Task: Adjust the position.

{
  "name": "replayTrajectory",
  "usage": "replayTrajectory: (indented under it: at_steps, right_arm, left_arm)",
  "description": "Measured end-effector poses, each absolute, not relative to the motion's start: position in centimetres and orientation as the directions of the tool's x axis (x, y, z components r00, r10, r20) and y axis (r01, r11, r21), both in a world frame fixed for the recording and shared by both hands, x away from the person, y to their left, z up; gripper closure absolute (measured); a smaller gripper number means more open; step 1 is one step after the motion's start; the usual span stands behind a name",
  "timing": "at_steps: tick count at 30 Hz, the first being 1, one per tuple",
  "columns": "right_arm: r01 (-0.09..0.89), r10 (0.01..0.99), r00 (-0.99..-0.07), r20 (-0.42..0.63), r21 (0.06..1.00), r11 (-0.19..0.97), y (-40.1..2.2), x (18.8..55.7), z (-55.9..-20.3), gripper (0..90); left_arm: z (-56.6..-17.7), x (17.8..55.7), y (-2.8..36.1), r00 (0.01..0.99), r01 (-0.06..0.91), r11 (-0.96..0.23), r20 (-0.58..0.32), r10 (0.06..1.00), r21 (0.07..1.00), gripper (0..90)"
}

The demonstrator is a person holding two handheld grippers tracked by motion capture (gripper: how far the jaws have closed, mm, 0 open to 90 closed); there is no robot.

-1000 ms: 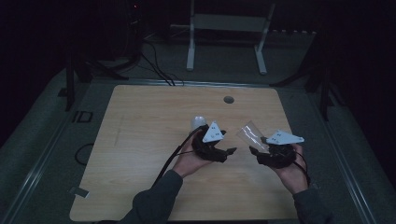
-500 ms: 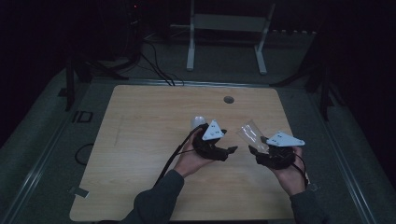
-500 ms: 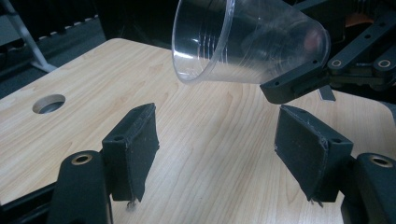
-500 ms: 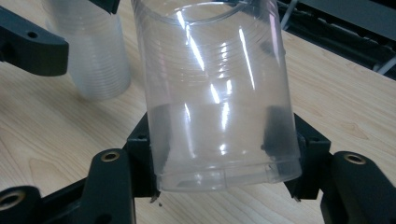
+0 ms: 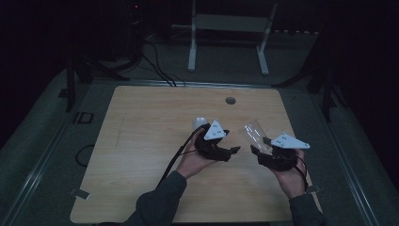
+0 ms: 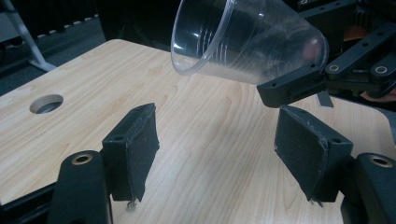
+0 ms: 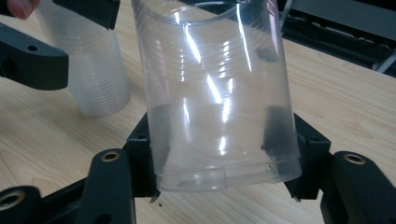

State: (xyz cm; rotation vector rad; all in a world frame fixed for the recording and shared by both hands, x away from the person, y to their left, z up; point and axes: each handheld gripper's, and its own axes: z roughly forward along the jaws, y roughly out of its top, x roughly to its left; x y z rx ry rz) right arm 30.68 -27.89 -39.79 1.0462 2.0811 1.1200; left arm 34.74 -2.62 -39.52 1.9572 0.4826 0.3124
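Near the right edge of the wooden worktop [image 5: 141, 141], we hold a clear plastic cup [image 5: 253, 132] in our right gripper [image 5: 261, 149], lifted off the wood and tilted so that its open mouth points up and away toward the far left. Seen along the right gripper view, the cup [image 7: 219, 93] sits base-first between the two black fingers [image 7: 145, 154], which press against its lower wall on either side, so the grip is closed on it just above the base. Our left gripper [image 5: 230, 151] hovers just to the left of the right one, near the middle of the worktop, its tips turned toward the cup. From the left gripper view its fingers [image 6: 133, 151] stand parted with bare wood showing between them and nothing held, and the cup [image 6: 243, 39] hangs beyond and above them, apart from the pads, with the right gripper's black finger [image 6: 292, 88] clamped at its base. A stack of nested clear cups [image 5: 199, 123] stands upright on the worktop just beyond our left hand [image 5: 193, 160], and in the right gripper view that stack [image 7: 91, 74] appears to the left of the held cup, partly behind the left gripper's black parts. A round cable hole [image 5: 230, 100] lies in the far part of the worktop, well apart from both grippers. Both hands come in from the near edge, the left in a dark sleeve [image 5: 157, 202].
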Motion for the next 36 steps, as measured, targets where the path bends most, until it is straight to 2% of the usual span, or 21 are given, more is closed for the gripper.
replayTrajectory:
  at_steps: [17,36]
  right_arm:
    - [0.355,0.859,-0.508,-0.059,0.895,0.272,-27.6,30.5,-40.3,41.4]
    - [0.341,0.874,-0.483,-0.047,0.91,0.237,-27.6,30.7,-40.4,41.4]
  left_arm:
    - [-38.8,34.9,-3.0,0.88,0.216,-0.35,-0.026,0.475,0.912,30.3]
    - [-38.3,35.5,-3.1,0.875,0.271,-0.291,-0.109,0.472,0.918,29.5]
